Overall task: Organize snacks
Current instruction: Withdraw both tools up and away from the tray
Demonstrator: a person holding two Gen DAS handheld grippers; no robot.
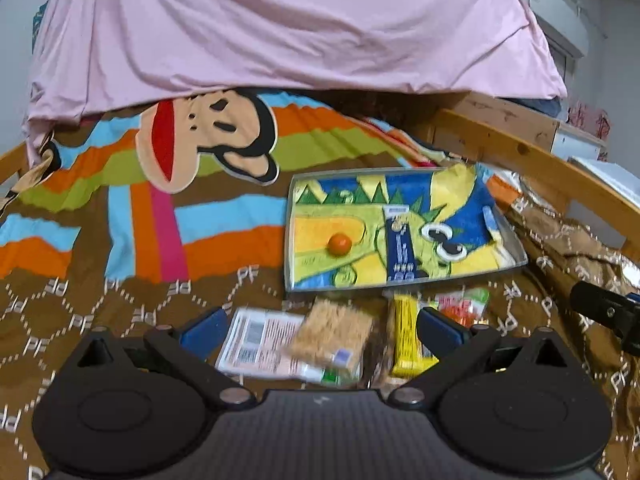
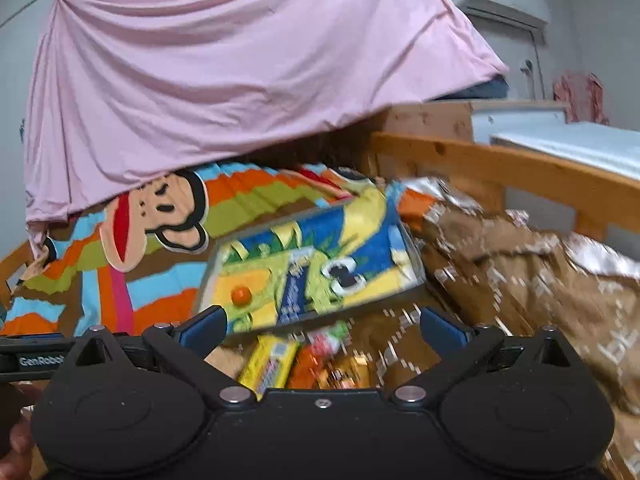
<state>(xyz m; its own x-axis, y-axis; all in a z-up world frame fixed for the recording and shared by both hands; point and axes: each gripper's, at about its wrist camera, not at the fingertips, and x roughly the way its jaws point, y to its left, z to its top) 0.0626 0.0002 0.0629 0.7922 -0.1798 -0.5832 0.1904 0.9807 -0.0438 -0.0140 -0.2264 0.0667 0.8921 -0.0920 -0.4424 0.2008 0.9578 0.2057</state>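
While both claws gape — tray rim nr bed rail | snacks beside

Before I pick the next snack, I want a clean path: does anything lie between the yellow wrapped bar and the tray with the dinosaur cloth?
Nothing visible does. The yellow wrapped bar lies just short of the tray's near rim, with only bare brown bedspread between.
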